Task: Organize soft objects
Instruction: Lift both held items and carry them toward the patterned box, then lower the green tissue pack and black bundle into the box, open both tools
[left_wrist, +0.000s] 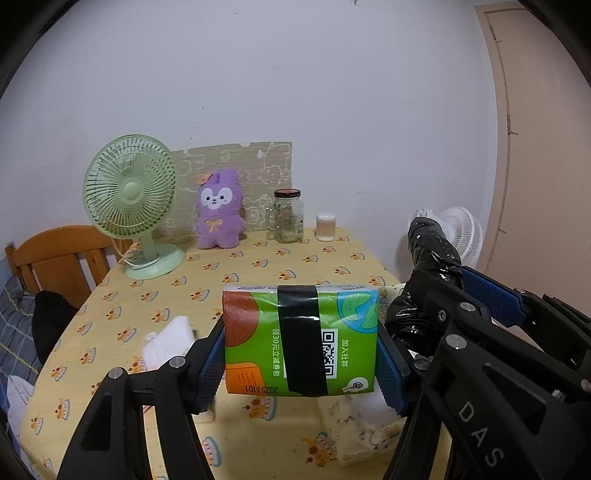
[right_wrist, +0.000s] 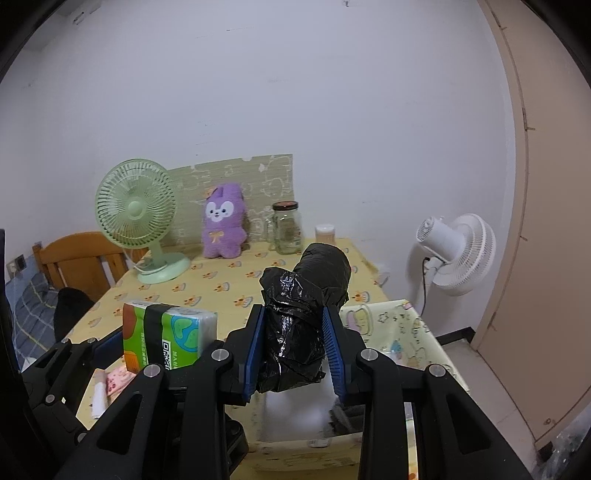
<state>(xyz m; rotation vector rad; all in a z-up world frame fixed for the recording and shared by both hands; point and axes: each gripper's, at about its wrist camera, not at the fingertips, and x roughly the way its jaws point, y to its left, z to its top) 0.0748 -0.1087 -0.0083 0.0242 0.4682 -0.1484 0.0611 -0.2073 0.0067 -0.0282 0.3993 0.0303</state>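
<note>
You're mid-task: both grippers are loaded and held up over the surface, nothing placed yet as far as I can judge. Your left gripper has its jaws closed on the two short ends of the green tissue pack, lifted clear of the yellow cloth; your right gripper has its jaws clamped on the black plastic-wrapped roll, which sticks up and forward between them. Below the right gripper sits a fabric bin with a cartoon print at the near right corner of the surface; it looks like the drop spot, with something white blurred inside, can't tell what. Likely left: drop the roll and the pack, then deal with the loose bits. Count: one tissue pack, one black roll, one bin, one purple plush standing at the back against the wall mat, one white soft item lying on the cloth left of the pack, one small pink packet near the left gripper in the right view. Non-soft: one green fan, one white fan off the surface, one glass jar, one small cup, one wooden chair
</note>
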